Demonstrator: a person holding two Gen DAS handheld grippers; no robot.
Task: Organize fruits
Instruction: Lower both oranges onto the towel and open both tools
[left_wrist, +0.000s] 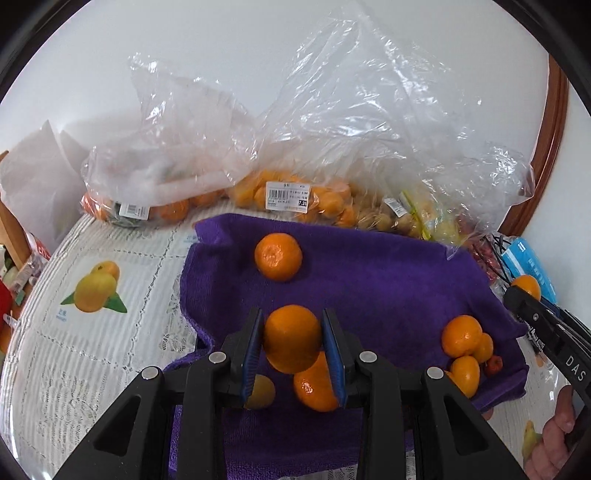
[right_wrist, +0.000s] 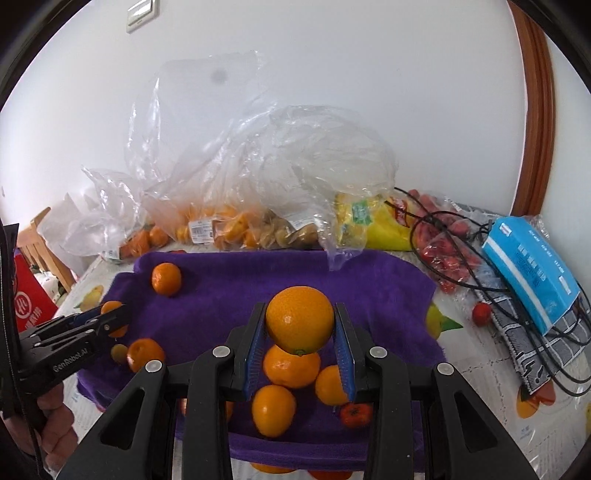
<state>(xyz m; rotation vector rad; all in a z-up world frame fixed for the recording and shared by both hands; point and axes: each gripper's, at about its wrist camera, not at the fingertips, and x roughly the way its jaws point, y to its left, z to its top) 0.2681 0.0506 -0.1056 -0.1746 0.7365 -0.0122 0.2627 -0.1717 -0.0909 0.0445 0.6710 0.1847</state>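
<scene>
Between each gripper's pads, an orange (left_wrist: 291, 338).

bright, even daylight, soft shadows, glare on the plastic bags (left_wrist: 332, 110), fisheye bending at dark edges.

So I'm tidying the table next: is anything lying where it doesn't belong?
Yes: one small red fruit sits alone on the tablecloth, off the purple towel, beside the black cables and blue box.
</scene>
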